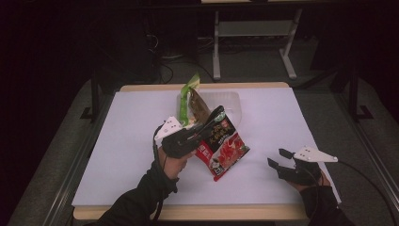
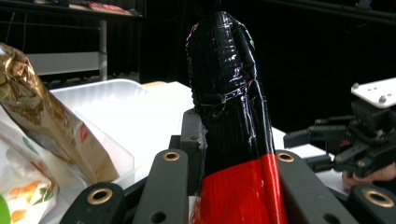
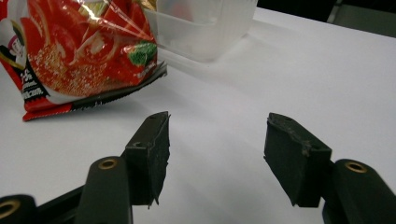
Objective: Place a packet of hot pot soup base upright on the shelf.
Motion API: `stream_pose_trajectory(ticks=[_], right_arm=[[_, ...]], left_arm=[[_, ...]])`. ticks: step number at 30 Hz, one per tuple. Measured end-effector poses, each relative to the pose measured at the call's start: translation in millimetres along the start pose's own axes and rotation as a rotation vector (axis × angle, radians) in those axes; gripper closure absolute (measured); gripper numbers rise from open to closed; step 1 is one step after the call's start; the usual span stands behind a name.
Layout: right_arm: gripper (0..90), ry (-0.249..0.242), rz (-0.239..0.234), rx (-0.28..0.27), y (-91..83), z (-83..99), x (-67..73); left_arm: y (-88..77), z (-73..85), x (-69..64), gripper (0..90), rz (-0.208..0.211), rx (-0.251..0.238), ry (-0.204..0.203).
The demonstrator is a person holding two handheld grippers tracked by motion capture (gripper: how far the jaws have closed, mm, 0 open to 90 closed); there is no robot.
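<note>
Red-and-black foil marks the snack packet (image 1: 221,146) pinched by its upper edge in the left tool (image 1: 207,123), whose jaws are pressed together on the crimped seal; in the left gripper view the packet (image 2: 233,116) rises edge-on between the two black jaws. The packet hangs tilted, its lower corner at or just above the white sheet covering the desk (image 1: 117,155), just in front of a clear plastic tub (image 1: 226,101). Nearest the person, at the desk's right front, the right tool (image 1: 277,157) hangs spread and empty above the sheet, well apart from the packet; its own view shows both pads (image 3: 149,154) wide open over bare white, with the packet (image 3: 84,56) and the tub (image 3: 205,28) beyond.

Judged from this, the step in hand is carrying the packet to the tub, where a gold-brown pouch (image 1: 198,106) and a green-and-white bag (image 1: 186,101) stand upright at the left end. The next move would call for lifting the packet clear of the near rim, bringing it over the free right part of the tub, then letting the jaws part; a low carry could catch the rim and push the light tub.

The packet front carries white East Asian characters on black and a red panel with a noodle or chilli picture; small Latin lettering runs along one side in the right gripper view, too small to read. No brand can be made out on the other two bags.
</note>
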State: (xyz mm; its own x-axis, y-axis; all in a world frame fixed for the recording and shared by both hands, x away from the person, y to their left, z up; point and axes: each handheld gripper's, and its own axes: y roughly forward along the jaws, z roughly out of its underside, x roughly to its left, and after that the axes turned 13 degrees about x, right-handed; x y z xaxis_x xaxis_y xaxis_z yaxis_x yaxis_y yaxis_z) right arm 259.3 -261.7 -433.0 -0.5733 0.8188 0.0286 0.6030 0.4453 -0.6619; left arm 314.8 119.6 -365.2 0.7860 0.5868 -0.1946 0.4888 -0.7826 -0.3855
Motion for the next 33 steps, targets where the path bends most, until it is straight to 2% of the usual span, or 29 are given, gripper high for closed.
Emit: stream_pose_trajectory(ticks=[5,8,15,25,33], right_arm=[[39.7,0.004,0.006,0.004,0.1,0.8,-0.2],[39.7,0.005,0.006,0.004,0.2,0.8,-0.4],[39.7,0.008,0.004,-0.002,-0.7,1.7,-1.3],[39.4,0.014,0.006,0.006,-0.1,2.7,-1.5],[39.4,0.011,0.007,0.009,0.2,3.3,-1.9]], left_arm=[[1.6,-12.8,-0.5,75.9,-0.016,-0.031,-0.003],[3.7,-23.5,-1.6,75.8,-0.035,-0.041,0.009],[8.1,-46.1,1.0,75.7,-0.078,-0.067,0.000],[7.9,-75.7,14.3,75.6,-0.176,-0.103,-0.021],[28.6,-93.7,26.1,75.5,-0.261,-0.117,-0.065]])
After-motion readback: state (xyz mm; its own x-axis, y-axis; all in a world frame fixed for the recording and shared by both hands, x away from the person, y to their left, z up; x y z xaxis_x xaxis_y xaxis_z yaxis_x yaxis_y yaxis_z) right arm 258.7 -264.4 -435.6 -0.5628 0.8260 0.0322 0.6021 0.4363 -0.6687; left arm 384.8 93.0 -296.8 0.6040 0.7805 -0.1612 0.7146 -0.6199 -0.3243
